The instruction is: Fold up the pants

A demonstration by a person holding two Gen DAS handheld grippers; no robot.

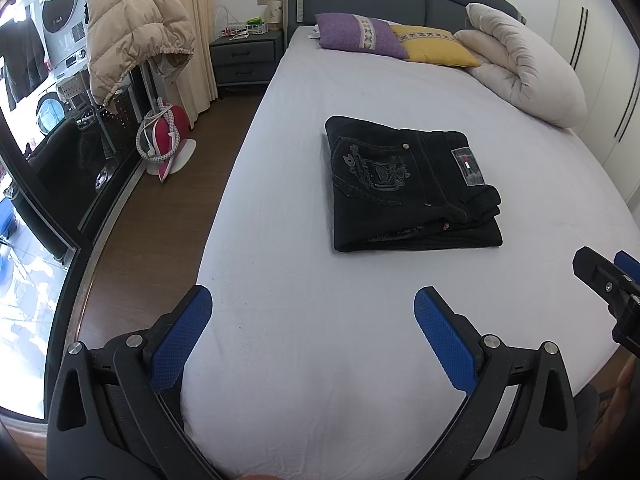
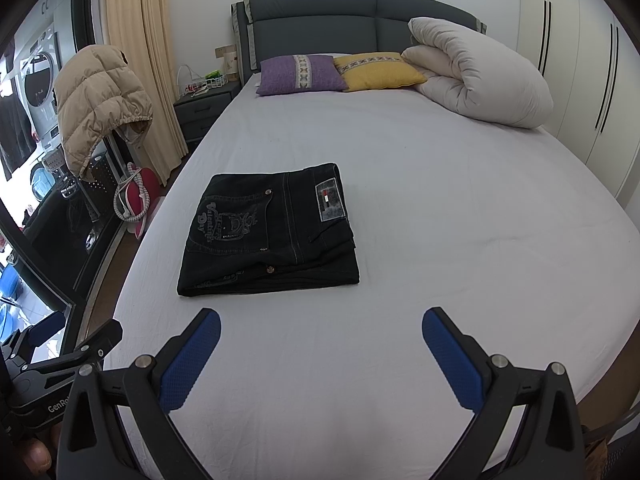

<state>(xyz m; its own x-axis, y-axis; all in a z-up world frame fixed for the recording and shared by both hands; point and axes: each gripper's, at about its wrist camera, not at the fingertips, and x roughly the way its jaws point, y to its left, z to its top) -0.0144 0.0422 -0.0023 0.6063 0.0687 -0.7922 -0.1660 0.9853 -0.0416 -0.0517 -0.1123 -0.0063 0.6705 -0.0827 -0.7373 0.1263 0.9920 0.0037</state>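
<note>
Bedroom, bed (image 1: 280, 160) with pale sheet. Black pants (image 1: 412, 184) folded into compact stack, lying mid-bed, ahead of both claws, clear of fingers. Left claw (image 1: 313, 344) spread wide, empty, over sheet. Right claw (image 2: 321, 360) spread wide, empty; pants ahead-left of it. Pillows (image 2: 340, 72) and duvet (image 2: 480, 80) far beyond, at headboard.

Two cameras look along their tongs, up the bed.
Both sit near its foot and share the folded pants (image 1: 414, 184) ahead of the tongs.

Bed (image 2: 440, 208): folded pants (image 2: 268, 232), pillows (image 2: 300, 74).
</note>
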